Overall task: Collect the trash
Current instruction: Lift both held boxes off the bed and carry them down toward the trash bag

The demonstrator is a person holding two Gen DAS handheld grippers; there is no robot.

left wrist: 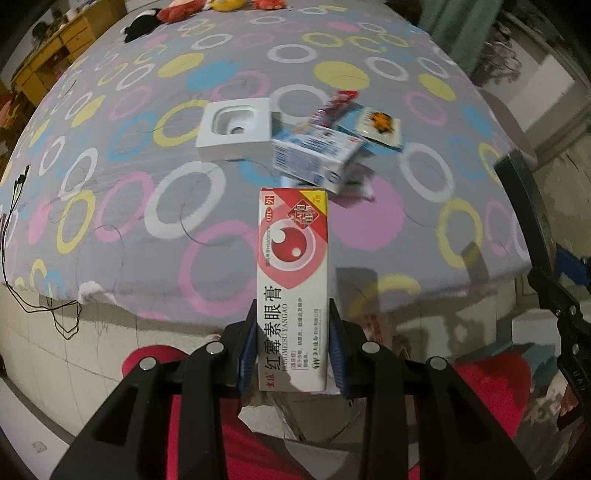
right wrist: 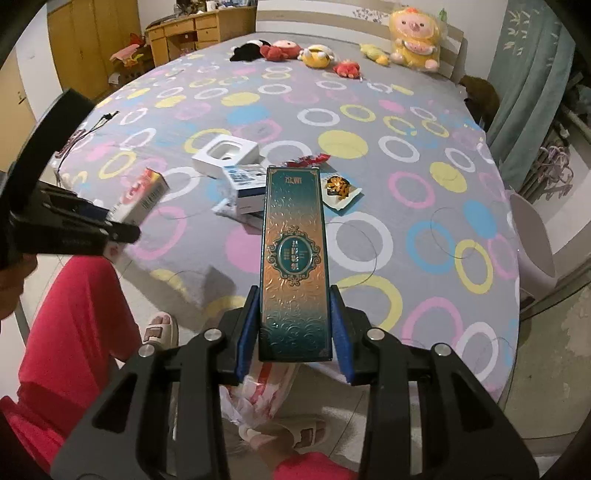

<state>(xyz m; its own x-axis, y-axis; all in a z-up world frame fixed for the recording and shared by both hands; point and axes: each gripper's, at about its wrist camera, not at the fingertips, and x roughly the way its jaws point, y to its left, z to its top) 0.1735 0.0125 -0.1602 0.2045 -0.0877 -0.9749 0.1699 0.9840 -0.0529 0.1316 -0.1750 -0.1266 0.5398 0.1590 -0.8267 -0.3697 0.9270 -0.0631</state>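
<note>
My left gripper is shut on a red and white ointment box, held above the bed's near edge; the box also shows in the right wrist view. My right gripper is shut on a tall teal and gold box, held over the floor by the bed. On the bed lie a white square tray box, a blue and white carton, a red wrapper and a snack packet. A white and red plastic bag lies on the floor below the right gripper.
The bed has a grey sheet with coloured rings. Plush toys line its far end. A black cable hangs off the left edge. A wooden desk stands behind. The person's red trousers and slippers are below.
</note>
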